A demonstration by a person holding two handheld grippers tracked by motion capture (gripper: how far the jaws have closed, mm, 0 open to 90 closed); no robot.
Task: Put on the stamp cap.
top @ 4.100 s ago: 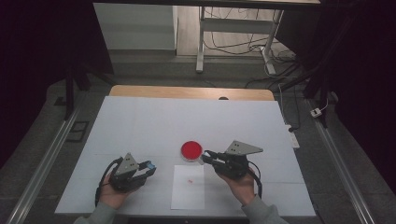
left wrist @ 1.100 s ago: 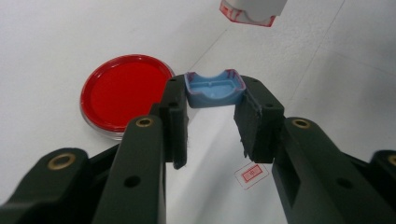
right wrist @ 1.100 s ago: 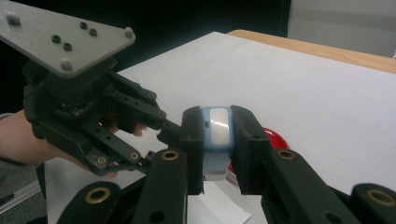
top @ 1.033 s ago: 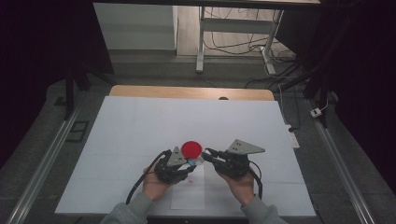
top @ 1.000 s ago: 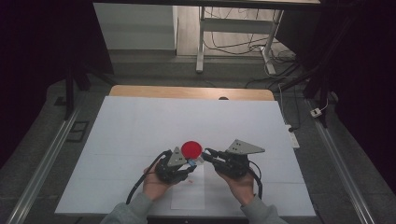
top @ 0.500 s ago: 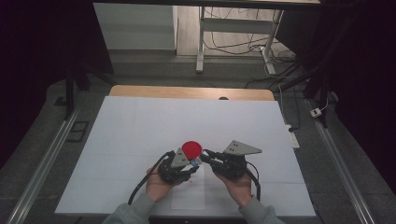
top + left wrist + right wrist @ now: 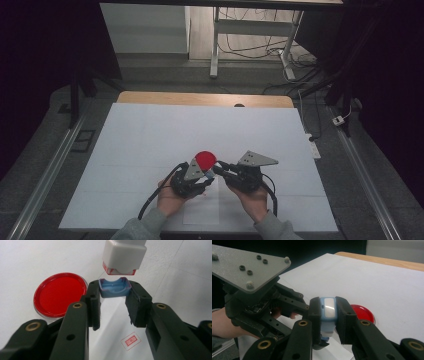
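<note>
Left gripper (image 7: 113,301) fingers clamp the blue cap (image 7: 114,287), just off the stamp (image 7: 124,256). Right gripper (image 7: 328,315) fingers grip the stamp body at the surface's (image 7: 150,135) 6 o'clock edge; red ink pad (image 7: 205,159) sits at its 11 o'clock.

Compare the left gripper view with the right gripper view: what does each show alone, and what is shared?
Left gripper view: a blue cap clamped in the left tongs, a red stamped mark on paper. Right gripper view: the right tongs clamped on the stamp, a wooden table edge. Both: the stamp and red ink pad.
</note>
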